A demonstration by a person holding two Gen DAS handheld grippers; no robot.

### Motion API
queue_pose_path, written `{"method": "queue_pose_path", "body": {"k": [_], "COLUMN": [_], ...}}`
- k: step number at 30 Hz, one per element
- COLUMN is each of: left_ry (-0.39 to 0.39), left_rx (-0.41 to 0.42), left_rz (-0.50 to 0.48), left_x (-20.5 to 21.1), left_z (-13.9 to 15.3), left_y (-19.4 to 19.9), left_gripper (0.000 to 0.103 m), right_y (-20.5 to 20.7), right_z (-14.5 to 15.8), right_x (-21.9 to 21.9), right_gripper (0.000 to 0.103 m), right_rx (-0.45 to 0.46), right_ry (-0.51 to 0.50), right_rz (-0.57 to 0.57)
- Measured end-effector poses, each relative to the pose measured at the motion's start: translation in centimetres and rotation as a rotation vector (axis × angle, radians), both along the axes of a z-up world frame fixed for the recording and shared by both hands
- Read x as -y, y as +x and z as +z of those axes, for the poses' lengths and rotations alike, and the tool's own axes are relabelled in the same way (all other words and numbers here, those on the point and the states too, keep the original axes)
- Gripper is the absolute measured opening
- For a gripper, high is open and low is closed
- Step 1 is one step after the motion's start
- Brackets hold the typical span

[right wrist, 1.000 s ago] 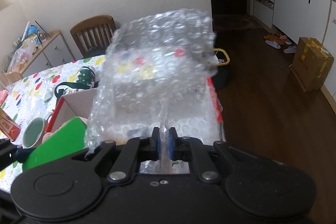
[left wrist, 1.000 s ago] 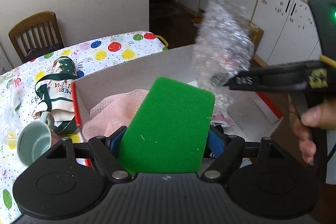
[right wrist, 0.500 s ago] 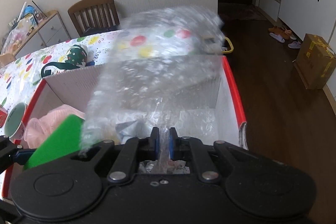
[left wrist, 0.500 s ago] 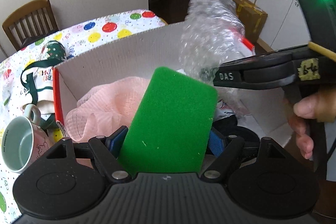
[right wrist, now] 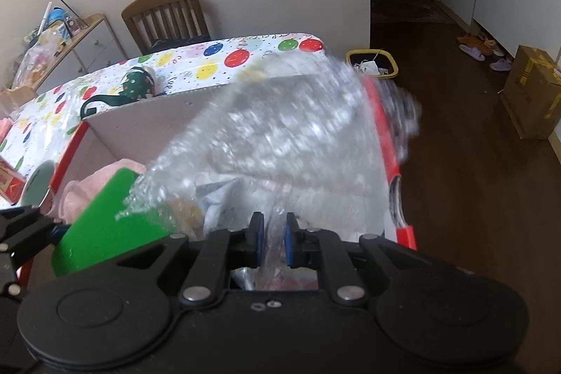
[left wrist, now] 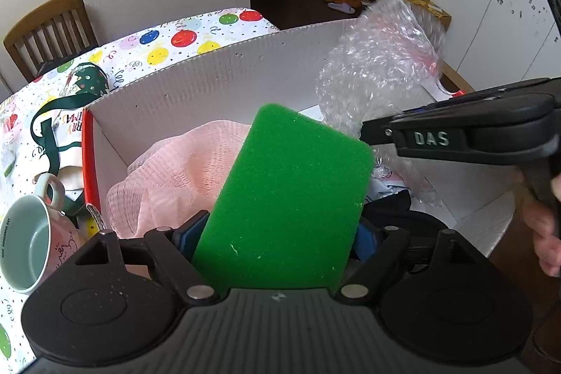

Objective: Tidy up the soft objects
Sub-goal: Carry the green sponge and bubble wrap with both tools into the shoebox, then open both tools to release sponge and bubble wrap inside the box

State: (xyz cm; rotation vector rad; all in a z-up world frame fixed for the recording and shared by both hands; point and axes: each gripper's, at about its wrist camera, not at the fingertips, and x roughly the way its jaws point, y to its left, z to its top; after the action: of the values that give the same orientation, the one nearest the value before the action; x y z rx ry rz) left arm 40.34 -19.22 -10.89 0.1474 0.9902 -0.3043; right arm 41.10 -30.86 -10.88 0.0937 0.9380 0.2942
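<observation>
I'm holding the green rectangular foam sponge [left wrist: 291, 195] in my left claw [left wrist: 280, 233] above the white corrugated box [left wrist: 210, 83]; my right claw [right wrist: 271, 239] is opening slightly, seemingly still pinching the blurred clear bubble wrap sheet [right wrist: 280, 135] over it.

Black tool [left wrist: 277, 237] (blue pads [left wrist: 191, 233])

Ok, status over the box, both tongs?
Left tongs clamped on green sponge, jaws just easing. Right tongs pinching bubble wrap, jaws just loosening. Both above white box; pink mesh cloth already inside.
</observation>
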Motion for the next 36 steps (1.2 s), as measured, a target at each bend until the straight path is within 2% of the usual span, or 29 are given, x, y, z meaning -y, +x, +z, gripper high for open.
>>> {"method": "queue_pose_path", "body": {"k": [13,16,21,28,32,36], "left_ry": [-0.054,-0.071,-0.076,-0.082,-0.098,-0.1], "left_rx": [0.016,0.023,0.038,0.059,0.088,0.13], "left_rz": [-0.002,-0.004,-0.006,-0.013,-0.006,0.014], "left_x": [-0.6,-0.8,-0.9,-1.0,-1.5,-2.5], "left_z": [1.1,1.5,2.0,2.7,3.9,5.5], "left_y": [-1.4,-1.9,-2.6,-3.5,-4.5,-5.5], "left_gripper": [0.083,0.083,0.084,0.092,0.096,0.097], "right_y": [-2.0,-2.6,-3.8,-5.6,-6.8,-8.0], "right_z": [1.2,1.5,2.2,3.4,4.5,5.9], "right_x": [1.6,1.7,1.9,1.8,1.4,1.0], "right_gripper": [0.024,0.032,0.056,0.066,0.076,0.082], "right_rx": [0.02,0.028,0.053,0.081,0.107,0.139], "right_ry": [0.024,0.028,0.044,0.066,0.072,0.085], "right_rz": [-0.017,-0.019,-0.017,-0.007,0.023,0.049]}}
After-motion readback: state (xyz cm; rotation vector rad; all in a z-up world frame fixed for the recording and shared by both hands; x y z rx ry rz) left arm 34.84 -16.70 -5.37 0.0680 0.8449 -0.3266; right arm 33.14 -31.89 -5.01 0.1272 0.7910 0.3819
